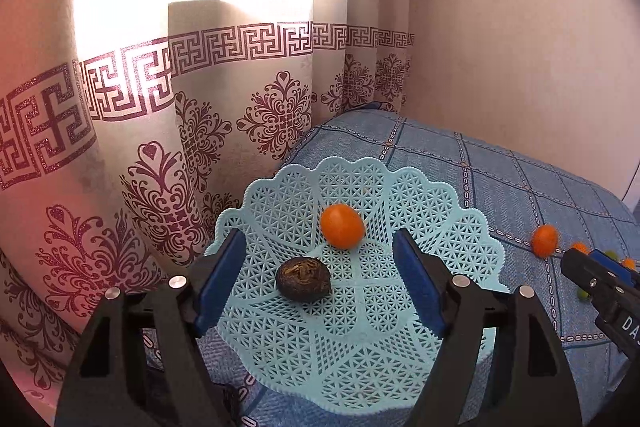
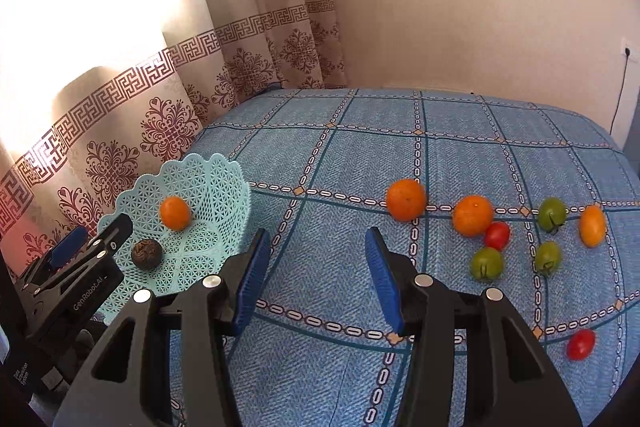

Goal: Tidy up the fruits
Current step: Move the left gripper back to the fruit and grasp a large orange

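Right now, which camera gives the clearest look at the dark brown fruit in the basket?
The left wrist view: the dark brown fruit lies close and centred on the basket floor, its wrinkled top visible. The right wrist view shows it small, near the left gripper.

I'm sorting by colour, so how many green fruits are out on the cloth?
3: one farthest back, one in front of it, one nearest the red one. None seems hidden.

We see the left gripper (image 1: 320,275) with jaws spread wide, nothing between its blue pads (image 1: 218,283). The right gripper (image 2: 316,275) likewise gapes, pads bare, held level and pointing forward, well apart from the left.
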`<state>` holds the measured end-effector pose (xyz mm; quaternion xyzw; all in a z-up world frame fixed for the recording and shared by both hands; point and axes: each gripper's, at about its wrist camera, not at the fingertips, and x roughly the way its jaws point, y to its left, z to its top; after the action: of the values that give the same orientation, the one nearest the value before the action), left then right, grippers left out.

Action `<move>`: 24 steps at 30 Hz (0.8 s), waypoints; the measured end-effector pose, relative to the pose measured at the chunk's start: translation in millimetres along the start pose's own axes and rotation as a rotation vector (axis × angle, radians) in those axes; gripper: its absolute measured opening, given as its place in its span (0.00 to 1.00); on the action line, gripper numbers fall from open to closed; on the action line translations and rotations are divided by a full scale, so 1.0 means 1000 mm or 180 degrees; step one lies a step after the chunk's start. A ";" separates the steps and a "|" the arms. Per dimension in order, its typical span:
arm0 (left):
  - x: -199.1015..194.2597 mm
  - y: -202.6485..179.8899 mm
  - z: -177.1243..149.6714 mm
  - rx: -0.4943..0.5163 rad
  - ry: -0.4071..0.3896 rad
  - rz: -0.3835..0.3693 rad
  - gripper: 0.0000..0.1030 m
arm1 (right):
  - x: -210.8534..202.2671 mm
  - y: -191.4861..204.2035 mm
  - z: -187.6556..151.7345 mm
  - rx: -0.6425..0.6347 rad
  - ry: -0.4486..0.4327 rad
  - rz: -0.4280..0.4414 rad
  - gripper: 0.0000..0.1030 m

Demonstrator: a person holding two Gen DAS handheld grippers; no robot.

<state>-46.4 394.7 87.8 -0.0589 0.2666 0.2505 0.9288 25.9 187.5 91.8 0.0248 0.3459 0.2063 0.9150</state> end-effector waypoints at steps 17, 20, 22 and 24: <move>-0.021 -0.047 0.004 0.0376 0.0066 -0.0473 0.81 | -0.026 -0.092 -0.015 0.0255 -0.0013 -0.0421 0.48; -0.022 -0.057 0.004 0.0428 0.0098 -0.0540 0.82 | -0.032 -0.110 -0.017 0.0317 -0.0024 -0.0495 0.48; -0.024 -0.065 0.004 0.0470 0.0098 -0.0577 0.82 | -0.035 -0.122 -0.017 0.0370 -0.0030 -0.0541 0.48; -0.026 -0.072 0.004 0.0506 0.0094 -0.0605 0.82 | -0.038 -0.134 -0.019 0.0418 -0.0033 -0.0582 0.48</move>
<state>-27.8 321.8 103.6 -0.0138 0.2925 0.1386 0.9461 36.6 48.3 76.0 0.0541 0.3547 0.0987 0.9282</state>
